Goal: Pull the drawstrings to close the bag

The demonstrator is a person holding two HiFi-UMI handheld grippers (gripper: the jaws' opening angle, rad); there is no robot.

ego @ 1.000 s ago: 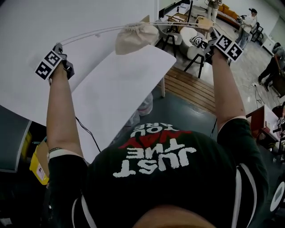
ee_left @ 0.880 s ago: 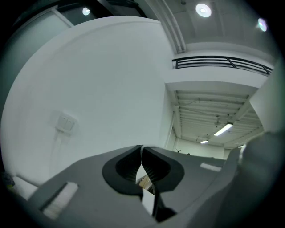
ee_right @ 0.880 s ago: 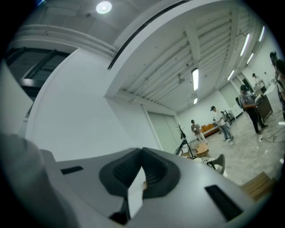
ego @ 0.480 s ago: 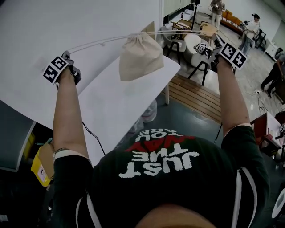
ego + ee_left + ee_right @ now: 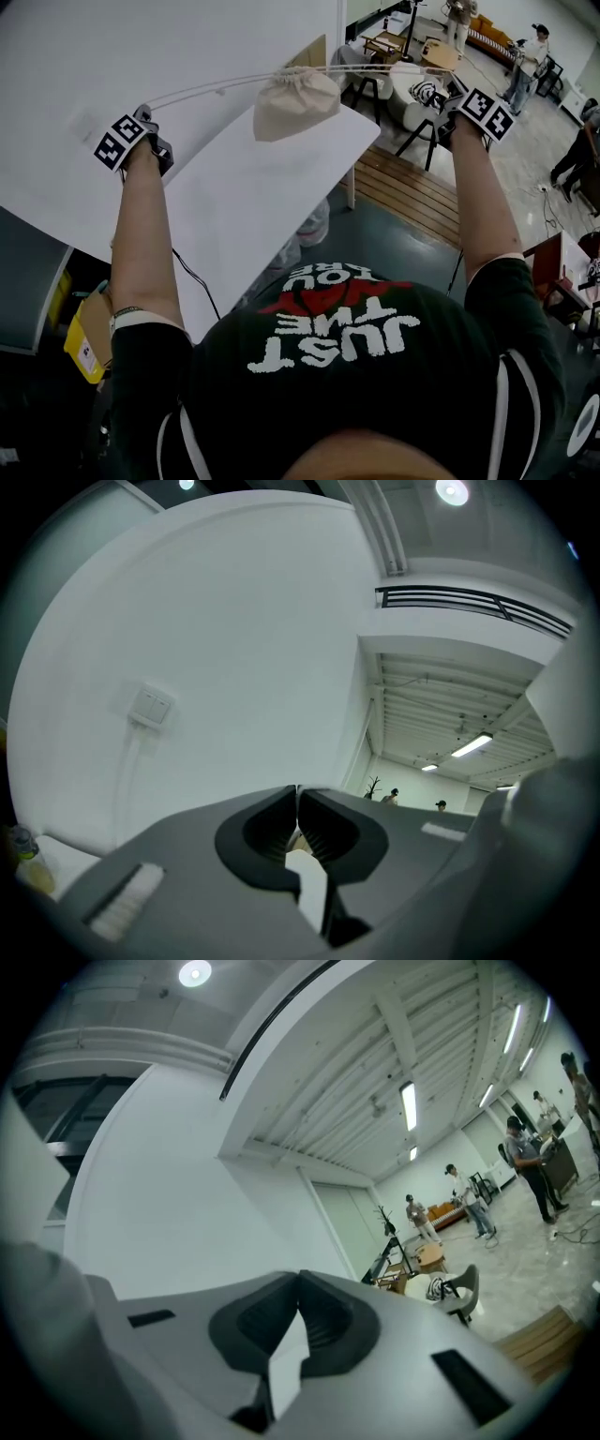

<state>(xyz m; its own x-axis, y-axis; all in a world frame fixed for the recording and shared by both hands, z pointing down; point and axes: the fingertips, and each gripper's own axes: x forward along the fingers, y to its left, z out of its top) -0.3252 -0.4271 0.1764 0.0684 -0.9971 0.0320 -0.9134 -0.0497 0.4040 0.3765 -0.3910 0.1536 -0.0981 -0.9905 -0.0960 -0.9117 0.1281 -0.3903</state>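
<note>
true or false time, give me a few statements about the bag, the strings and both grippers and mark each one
1. The bag hangs in the air between the two grippers. True.
2. The bag lies flat on the white table. False: it hangs from the drawstrings, lifted off the table.
3. The left gripper is shut on the drawstrings. True.
4. The fingers of the right gripper stand wide apart. False: they are closed, pinching the drawstrings.
5. The bag's mouth gapes wide open. False: it is gathered tight at the top.
</note>
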